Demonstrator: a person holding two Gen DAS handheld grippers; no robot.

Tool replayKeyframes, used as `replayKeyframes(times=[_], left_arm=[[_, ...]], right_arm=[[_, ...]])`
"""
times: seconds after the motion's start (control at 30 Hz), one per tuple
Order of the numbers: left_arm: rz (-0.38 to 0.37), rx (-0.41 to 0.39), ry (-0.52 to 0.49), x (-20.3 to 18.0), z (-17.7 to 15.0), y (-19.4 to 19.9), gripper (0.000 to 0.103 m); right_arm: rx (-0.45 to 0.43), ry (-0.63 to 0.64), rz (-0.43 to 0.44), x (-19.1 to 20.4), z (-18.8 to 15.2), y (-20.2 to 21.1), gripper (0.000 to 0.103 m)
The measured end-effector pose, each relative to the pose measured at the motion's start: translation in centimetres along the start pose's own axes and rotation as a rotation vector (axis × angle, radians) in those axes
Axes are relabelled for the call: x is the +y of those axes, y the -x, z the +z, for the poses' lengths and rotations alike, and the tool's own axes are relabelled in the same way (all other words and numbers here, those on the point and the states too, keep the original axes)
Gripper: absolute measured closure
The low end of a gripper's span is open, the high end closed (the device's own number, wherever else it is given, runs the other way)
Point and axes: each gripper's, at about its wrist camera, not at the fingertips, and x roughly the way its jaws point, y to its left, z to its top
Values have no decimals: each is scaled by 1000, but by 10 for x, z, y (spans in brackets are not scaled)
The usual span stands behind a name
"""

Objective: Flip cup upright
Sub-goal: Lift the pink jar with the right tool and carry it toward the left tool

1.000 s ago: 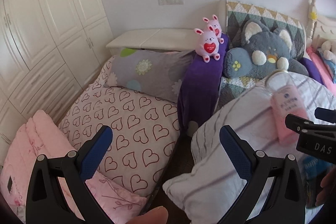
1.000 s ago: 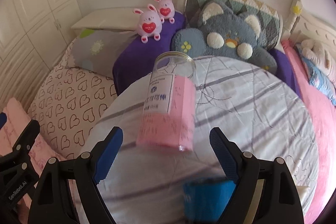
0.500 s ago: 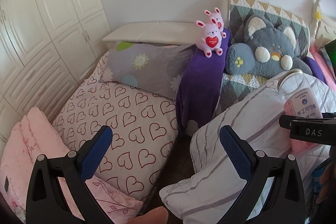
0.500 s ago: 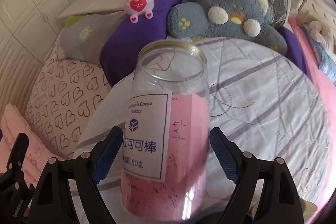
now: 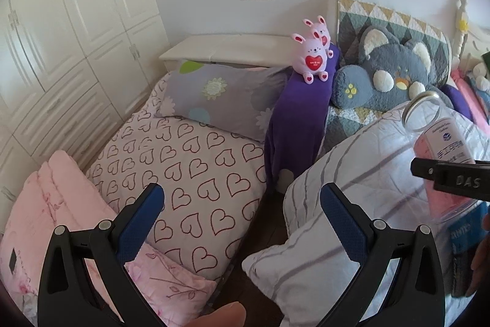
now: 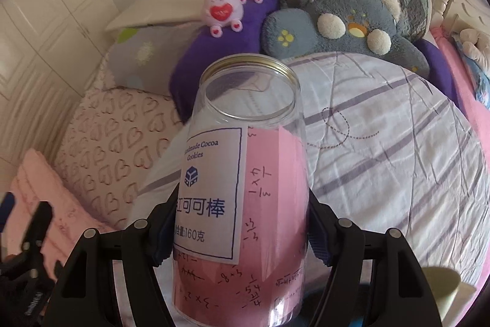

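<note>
**Clear jar clamped in the right gripper above the striped quilt**

Left wrist view: the left gripper is hanging with its blue-padded fingers spread wide and nothing between them, over the gap between a heart-print quilt and a white quilt with grey stripes. A folded pink blanket is lying at the near left edge of the bed. At the head of the bed, a grey flowered pillow is leaning beside a purple blanket, with two pink bunny toys sitting on top of it. A grey plush cat is resting against a triangle-patterned cushion. White wardrobe doors are filling the left wall. At the right edge, the cup, a clear jar with a pink paper lining, is showing with the right gripper's black finger across it.

Right wrist view: the right gripper is squeezing the cup on both sides at mid-height. The cup is standing roughly upright, tipped slightly away, its metal-rimmed open mouth uppermost, above the striped quilt. Its white label is facing the camera.
</note>
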Motion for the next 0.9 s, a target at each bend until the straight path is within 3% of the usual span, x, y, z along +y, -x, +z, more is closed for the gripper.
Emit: replayKeyframes(times=[0.2,0.53,0.7,0.9], left_arm=[[-29,-17,-8,1,-26,42,0],[-145,-4,-106,-30,-99,105,0],[-168,-3,-164,-38,-126,128,0],[-184,2,-189,-41,-144,142,0]], right_arm=[[-74,-70,90,-10,-50,60,32],[-135,-315,63,-60,-217,122,32],[-149,-405,38,-75,-255,123,32],[-126,-420,-6,-75,-262,97,32]])
